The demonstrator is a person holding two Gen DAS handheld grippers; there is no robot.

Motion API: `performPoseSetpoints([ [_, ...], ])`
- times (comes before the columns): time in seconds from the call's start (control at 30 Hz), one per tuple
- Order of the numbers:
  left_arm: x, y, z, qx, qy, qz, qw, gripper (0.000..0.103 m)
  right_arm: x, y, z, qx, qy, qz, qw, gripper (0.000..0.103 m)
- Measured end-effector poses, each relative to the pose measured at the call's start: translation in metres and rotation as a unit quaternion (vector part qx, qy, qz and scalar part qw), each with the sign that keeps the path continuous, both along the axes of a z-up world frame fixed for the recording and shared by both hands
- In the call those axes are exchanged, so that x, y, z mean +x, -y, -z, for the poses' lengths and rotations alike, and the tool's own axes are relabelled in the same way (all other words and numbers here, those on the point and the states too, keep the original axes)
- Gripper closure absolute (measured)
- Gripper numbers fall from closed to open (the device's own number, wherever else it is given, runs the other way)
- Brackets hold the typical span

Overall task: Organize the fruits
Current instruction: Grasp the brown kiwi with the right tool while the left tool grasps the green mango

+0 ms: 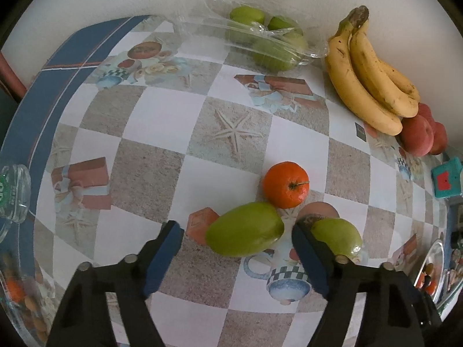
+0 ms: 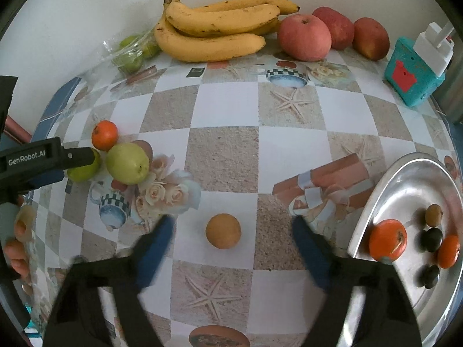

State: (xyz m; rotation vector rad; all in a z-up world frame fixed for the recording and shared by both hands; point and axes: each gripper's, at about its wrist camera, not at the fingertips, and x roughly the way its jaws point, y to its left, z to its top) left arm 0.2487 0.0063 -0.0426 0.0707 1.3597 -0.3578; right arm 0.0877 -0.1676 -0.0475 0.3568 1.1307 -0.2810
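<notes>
My left gripper point(image 1: 235, 232) is open, its blue fingers on either side of a green pear point(image 1: 244, 233) lying on the checked tablecloth. A second green pear point(image 1: 337, 237) lies just right of the right finger, and an orange tangerine point(image 1: 285, 184) sits beyond them. My right gripper point(image 2: 233, 231) is open around a small tan round fruit point(image 2: 223, 231). In the right wrist view the left gripper point(image 2: 43, 162) shows at the left edge by the two pears point(image 2: 127, 163) and the tangerine point(image 2: 104, 135).
Bananas point(image 2: 214, 26), three red apples point(image 2: 303, 37) and a plastic bag of green fruit point(image 1: 260, 40) lie along the wall. A metal plate point(image 2: 405, 190) at right holds tangerines and small dark fruits. A teal box point(image 2: 411, 72) stands at back right. A glass dish point(image 1: 13, 193) sits at left.
</notes>
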Motion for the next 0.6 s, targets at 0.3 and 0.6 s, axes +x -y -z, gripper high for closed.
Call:
performPoseSetpoints([
  [0.3, -0.001, 0.004, 0.001, -0.006, 0.004, 0.004, 1.0, 0.044, -0.001, 0.001, 0.001, 0.016, 0.004, -0.007, 1.0, 0.067],
  [0.6, -0.01, -0.004, -0.004, -0.004, 0.009, -0.013, 0.9999, 0.044, -0.002, 0.0, 0.002, 0.029, 0.01, -0.011, 0.999, 0.077],
])
